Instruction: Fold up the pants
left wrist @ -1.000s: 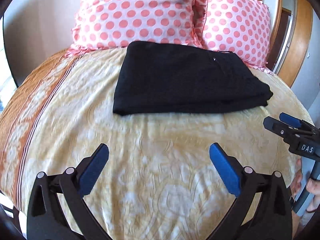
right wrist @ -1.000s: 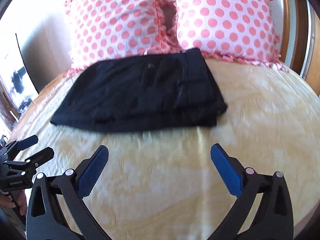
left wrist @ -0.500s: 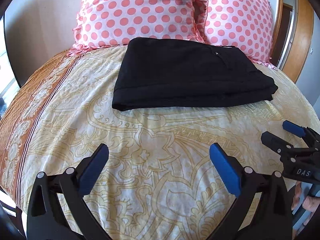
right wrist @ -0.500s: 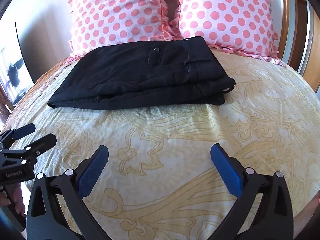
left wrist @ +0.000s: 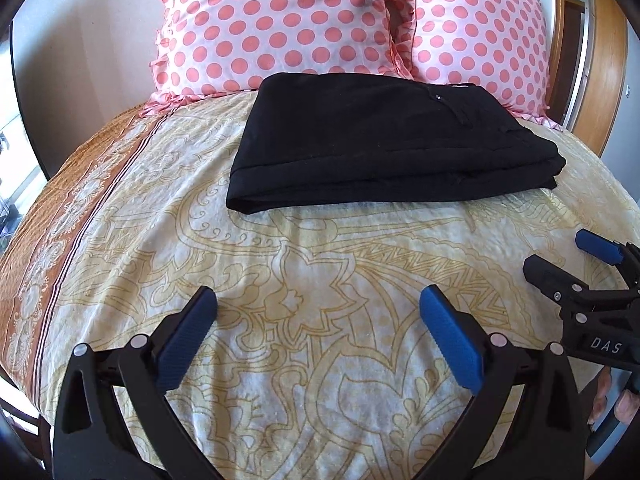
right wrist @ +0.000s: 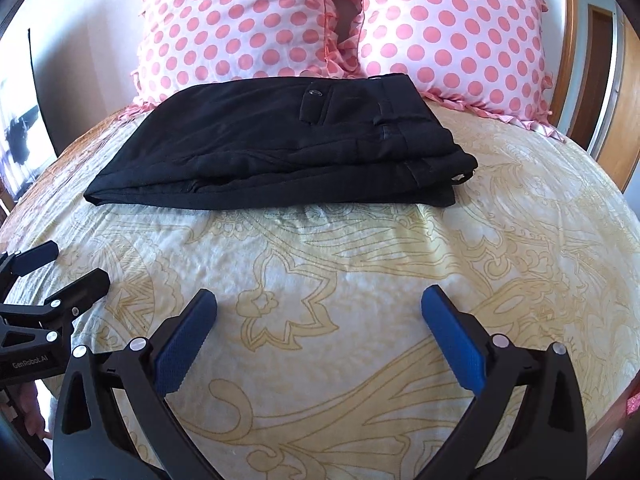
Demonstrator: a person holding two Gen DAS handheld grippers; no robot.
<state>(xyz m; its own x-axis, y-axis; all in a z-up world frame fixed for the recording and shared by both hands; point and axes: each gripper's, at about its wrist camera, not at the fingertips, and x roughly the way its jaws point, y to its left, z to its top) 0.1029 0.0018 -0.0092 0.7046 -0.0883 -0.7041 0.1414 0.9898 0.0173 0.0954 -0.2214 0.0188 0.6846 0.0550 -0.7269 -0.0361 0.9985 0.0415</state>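
Observation:
Black pants (left wrist: pixel 384 144) lie folded into a flat rectangle on the yellow patterned bedspread (left wrist: pixel 304 280), just in front of the pillows. In the right wrist view the pants (right wrist: pixel 288 144) show a buttoned back pocket and the waistband at their right end. My left gripper (left wrist: pixel 318 312) hovers open over bare bedspread, well short of the pants. My right gripper (right wrist: pixel 320 312) is also open and holds nothing. Each gripper shows at the edge of the other's view: the right gripper (left wrist: pixel 560 256), the left gripper (right wrist: pixel 68 264).
Two pink polka-dot pillows (left wrist: pixel 280 24) (left wrist: pixel 480 32) lean against the wall behind the pants. An orange border strip (left wrist: pixel 52 216) runs down the bed's left side. A wooden door frame (left wrist: pixel 600 60) stands at the right. A person's fingers (left wrist: pixel 612 400) hold the right handle.
Both grippers have pulled back and lowered slightly, so the folded pants sit a little farther away. The pants have not moved. Both grippers stayed open.

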